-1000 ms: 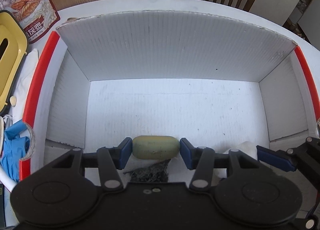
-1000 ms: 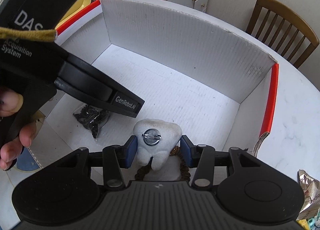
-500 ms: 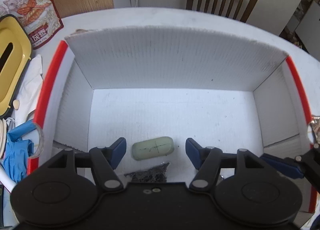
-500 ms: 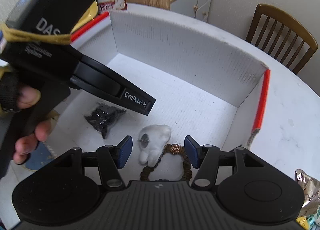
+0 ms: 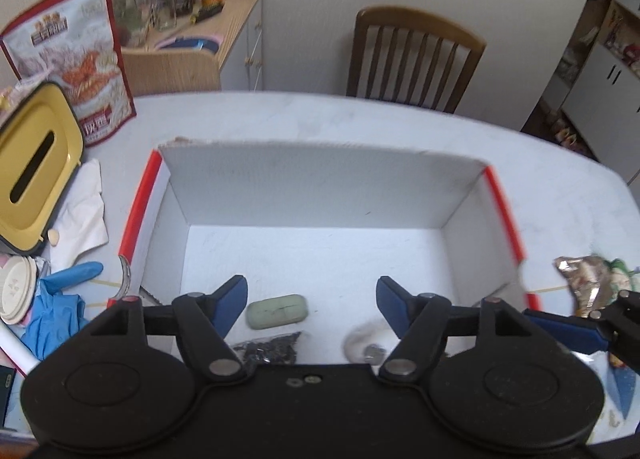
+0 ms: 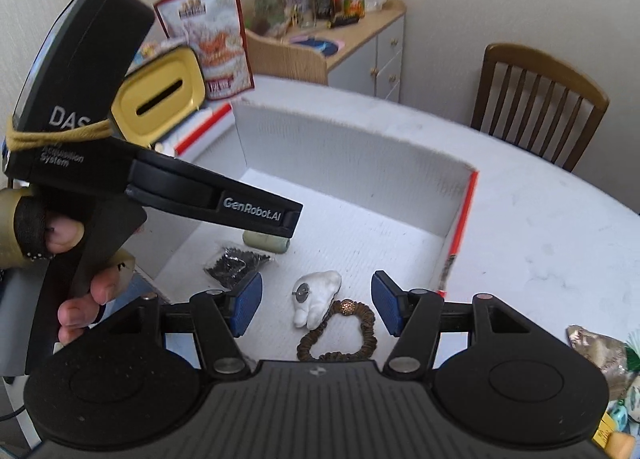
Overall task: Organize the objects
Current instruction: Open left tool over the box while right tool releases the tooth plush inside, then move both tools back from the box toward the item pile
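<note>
Right wrist view: white tooth-shaped toy (image 6: pixel 318 293) with metal key lies flat below both grippers' spread, empty jaws.

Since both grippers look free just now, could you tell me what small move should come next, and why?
Probably swing the right gripper towards the crumpled foil packet on the table right of the white cardboard box. Both grippers are open and empty; the left gripper hangs above the pale green case, and the white tooth-shaped toy lies inside too.
</note>
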Motion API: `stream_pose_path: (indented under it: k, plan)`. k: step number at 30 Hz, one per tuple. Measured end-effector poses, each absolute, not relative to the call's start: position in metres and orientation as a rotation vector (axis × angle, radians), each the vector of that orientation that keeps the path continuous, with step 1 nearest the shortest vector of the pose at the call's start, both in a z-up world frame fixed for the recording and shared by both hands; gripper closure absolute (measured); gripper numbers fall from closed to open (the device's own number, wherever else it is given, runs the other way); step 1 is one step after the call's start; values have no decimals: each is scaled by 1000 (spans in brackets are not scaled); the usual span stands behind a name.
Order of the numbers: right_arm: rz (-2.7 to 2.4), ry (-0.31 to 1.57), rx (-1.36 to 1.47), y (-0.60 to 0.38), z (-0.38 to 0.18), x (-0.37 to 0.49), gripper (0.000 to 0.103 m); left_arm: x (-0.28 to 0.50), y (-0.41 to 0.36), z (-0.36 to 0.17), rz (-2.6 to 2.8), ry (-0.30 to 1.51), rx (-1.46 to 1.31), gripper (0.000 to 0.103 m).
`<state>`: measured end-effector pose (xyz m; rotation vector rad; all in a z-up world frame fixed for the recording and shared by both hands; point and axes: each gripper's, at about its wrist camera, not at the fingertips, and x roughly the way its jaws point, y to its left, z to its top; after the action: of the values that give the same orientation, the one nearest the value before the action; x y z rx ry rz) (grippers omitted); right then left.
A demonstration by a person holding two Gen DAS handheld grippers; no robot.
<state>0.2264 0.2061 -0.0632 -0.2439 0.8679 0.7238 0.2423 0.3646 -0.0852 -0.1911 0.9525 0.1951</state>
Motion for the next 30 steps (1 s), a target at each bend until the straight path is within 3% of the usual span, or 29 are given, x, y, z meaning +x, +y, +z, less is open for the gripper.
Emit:
stream_pose_path:
  k: [14,30]
  plan:
    - [698,756,-82,119,-26,190,43,197,307,-45,133,838,-171,29]
    - [599,686,-30,-5,-7,164,33,170,206,-27,30,751,-134,18]
